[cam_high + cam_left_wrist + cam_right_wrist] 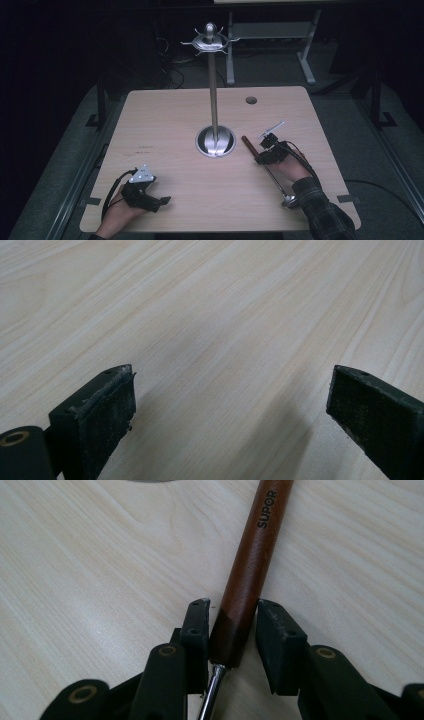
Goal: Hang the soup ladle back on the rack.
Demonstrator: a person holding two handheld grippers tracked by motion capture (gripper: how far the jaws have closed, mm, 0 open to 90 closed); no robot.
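Our right tool (pixel 232 611) has its jaws set on either side of a brown wooden handle (pixel 250 575) marked SUPOR, near its metal shank; whether they pinch it yet we cannot tell. This ladle (pixel 272 172) lies near the desk's right edge, bowl toward the front. Gripped so far from the bowl, it may swing and slip. Our left tool (pixel 230 405) gapes wide and empty over the front-left corner. A steel hanging stand (pixel 215 100) rises mid-desk (pixel 165 125); the room beyond is dark.
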